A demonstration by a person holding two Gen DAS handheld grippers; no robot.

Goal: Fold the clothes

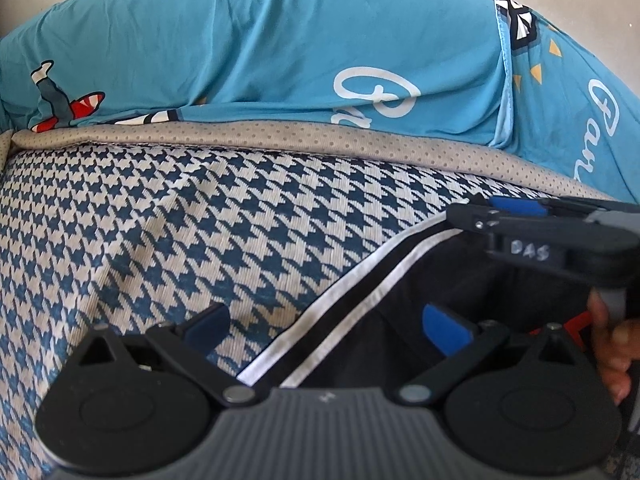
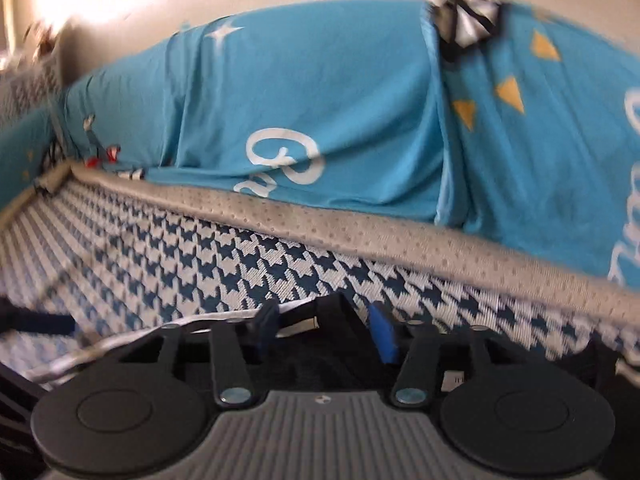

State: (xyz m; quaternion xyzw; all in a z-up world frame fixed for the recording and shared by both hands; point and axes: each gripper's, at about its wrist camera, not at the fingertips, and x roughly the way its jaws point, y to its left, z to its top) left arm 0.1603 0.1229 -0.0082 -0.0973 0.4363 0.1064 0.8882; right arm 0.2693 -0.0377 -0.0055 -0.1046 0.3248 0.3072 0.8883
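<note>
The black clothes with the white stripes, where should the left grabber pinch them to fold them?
Best guess: pinch the striped edge of the black garment, where its white stripes run slanting across the houndstooth cover. That edge lies flat and free, between the open left gripper pads. Come down from above, one pad each side of the edge. The right gripper is at the far corner.

black garment (image 1: 420,288): lower part hidden behind left gripper (image 1: 326,326); beside it, hand (image 1: 612,352) cut off by edge. right wrist view motion-blurred throughout.
</note>
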